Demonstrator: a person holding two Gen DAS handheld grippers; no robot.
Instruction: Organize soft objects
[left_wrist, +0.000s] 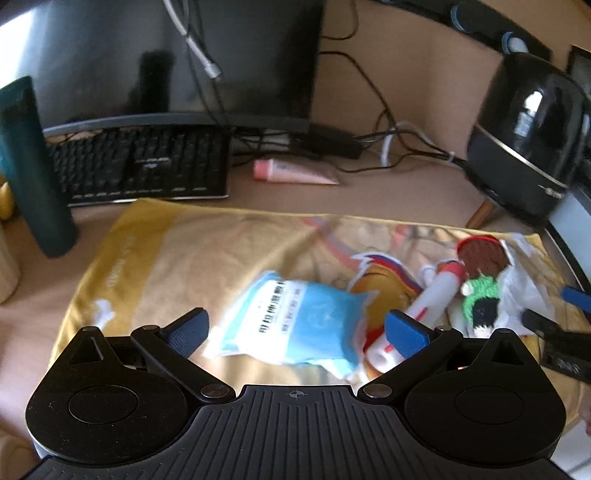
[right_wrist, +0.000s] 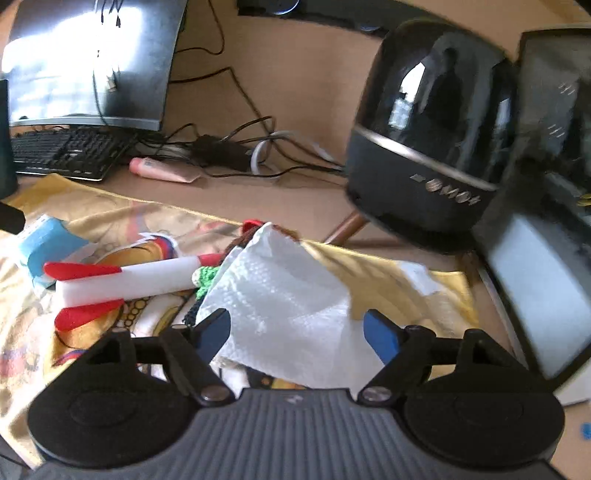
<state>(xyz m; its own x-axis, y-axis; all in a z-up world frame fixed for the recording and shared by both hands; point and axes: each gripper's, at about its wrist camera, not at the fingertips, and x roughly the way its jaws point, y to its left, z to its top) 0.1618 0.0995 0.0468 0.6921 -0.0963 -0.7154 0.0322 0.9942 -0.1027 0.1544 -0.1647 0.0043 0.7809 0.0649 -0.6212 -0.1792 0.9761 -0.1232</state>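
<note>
A yellow printed cloth (left_wrist: 166, 251) (right_wrist: 388, 273) covers the desk. On it lie a blue packet (left_wrist: 299, 317) (right_wrist: 48, 243), a white foam rocket with red fins (left_wrist: 424, 306) (right_wrist: 129, 280), a crocheted doll in green, brown and red (left_wrist: 480, 280) (right_wrist: 207, 275), and a white paper tissue (right_wrist: 288, 306) (left_wrist: 521, 280). My left gripper (left_wrist: 295, 330) is open, its blue pads either side of the packet's near end. My right gripper (right_wrist: 297, 332) is open around the tissue's near edge; the tissue hides most of the doll there.
Behind the cloth are a black keyboard (left_wrist: 140, 166) (right_wrist: 62, 151), a monitor (left_wrist: 177, 59), tangled cables (right_wrist: 236, 147) and a pink tube (left_wrist: 291, 173) (right_wrist: 162, 171). A dark green bottle (left_wrist: 33, 170) stands left. A glossy black dome appliance (left_wrist: 528, 136) (right_wrist: 428, 125) stands right.
</note>
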